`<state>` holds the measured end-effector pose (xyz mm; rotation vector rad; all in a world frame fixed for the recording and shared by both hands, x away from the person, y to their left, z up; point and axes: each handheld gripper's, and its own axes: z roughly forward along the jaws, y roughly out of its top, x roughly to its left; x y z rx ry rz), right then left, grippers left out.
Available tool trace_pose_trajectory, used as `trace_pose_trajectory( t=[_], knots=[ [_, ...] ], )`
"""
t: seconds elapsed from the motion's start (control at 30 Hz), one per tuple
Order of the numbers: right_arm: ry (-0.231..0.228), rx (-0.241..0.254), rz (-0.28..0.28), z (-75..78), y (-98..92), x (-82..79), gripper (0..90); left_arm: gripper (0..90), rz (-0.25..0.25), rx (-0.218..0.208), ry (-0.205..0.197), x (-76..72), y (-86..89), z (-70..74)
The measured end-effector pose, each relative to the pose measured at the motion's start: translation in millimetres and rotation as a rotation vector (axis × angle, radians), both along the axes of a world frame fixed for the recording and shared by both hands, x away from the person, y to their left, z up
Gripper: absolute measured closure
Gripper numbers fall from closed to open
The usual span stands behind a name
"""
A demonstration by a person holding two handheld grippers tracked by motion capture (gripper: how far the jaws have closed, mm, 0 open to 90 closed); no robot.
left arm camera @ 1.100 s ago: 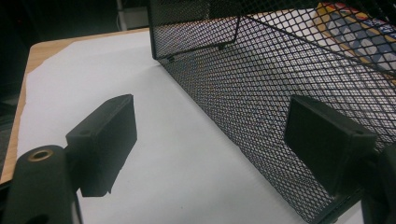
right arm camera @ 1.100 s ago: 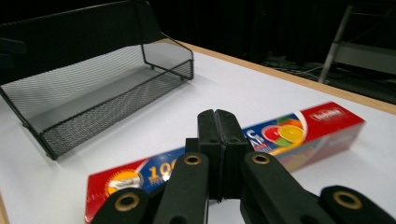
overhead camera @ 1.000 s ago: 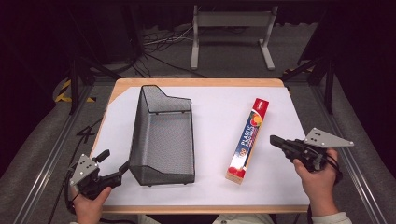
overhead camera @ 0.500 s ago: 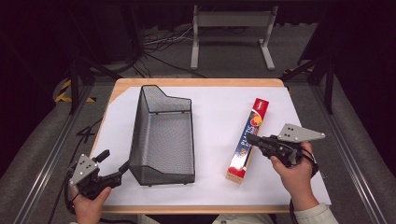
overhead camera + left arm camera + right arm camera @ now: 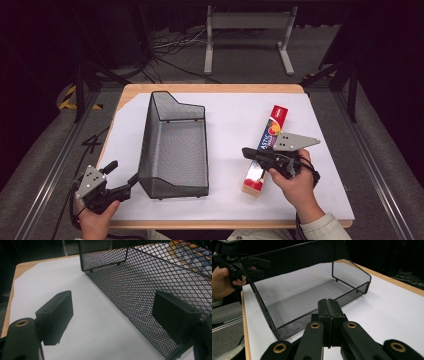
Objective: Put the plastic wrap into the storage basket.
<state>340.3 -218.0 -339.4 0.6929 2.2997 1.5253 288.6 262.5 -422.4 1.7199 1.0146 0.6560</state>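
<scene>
Right gripper [image 5: 246, 151], jaws pressed together and empty, now shifted from the table's right edge over the plastic-wrap box [image 5: 265, 148] toward the mesh basket [image 5: 174, 145], likely to nudge it; left gripper [image 5: 124, 176] spread at the basket's near corner.

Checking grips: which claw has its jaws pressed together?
The right claw, over the box; its jaws meet. The left claw gapes beside the basket.

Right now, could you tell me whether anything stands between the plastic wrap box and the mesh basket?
Nothing visible: bare white tabletop separates the plastic wrap box from the mesh basket. The shut right gripper hovers over the box.
</scene>
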Motion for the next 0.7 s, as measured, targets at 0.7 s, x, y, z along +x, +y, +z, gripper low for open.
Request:
trace_pose_trajectory(
  t=[0.7],
  knots=[
    [0.264,-0.329,0.003,-47.8,28.8,36.3,90.0,17.9,0.009,0.0,0.005,-0.2,1.4,-0.5]
  ],
)
